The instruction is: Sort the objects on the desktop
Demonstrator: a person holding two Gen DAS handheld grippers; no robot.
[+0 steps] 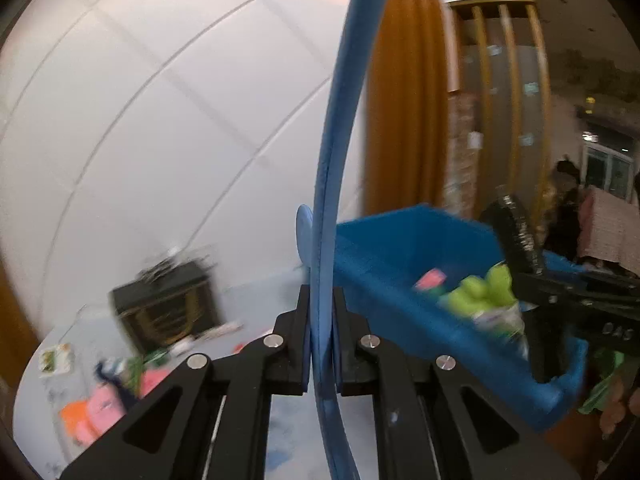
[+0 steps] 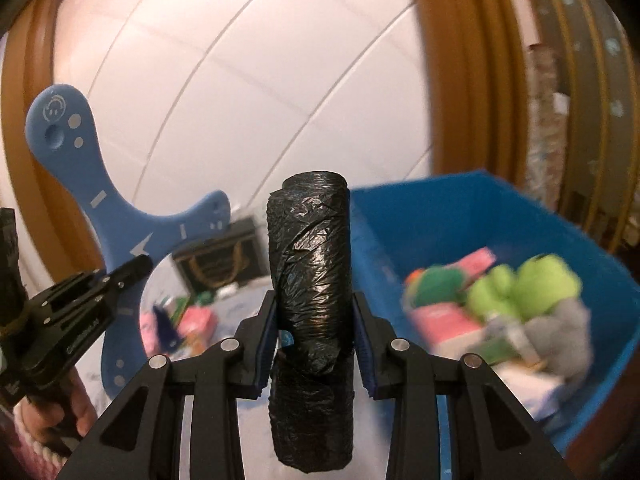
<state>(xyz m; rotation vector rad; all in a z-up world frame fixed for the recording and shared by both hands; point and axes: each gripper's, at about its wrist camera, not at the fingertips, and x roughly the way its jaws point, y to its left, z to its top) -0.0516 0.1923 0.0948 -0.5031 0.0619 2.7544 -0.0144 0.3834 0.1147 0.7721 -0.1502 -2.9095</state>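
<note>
While L gripper (image 1: 320,344) clamps blue foam board (image 1: 332,128) and R gripper (image 2: 316,344) clamps bag roll (image 2: 310,280), both aloft near blue bin (image 2: 460,216), step: transport. Next: position over bin, release.

A pale, blurred worktop (image 1: 288,412) carries a blue bin (image 1: 420,240) on the right, a dark box (image 1: 168,308) farther back, and pink and orange packets (image 1: 96,412) at the left.

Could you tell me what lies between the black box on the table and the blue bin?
In the left wrist view, the blue curved board, clamped in the left gripper, stands between black box and blue bin.
</note>
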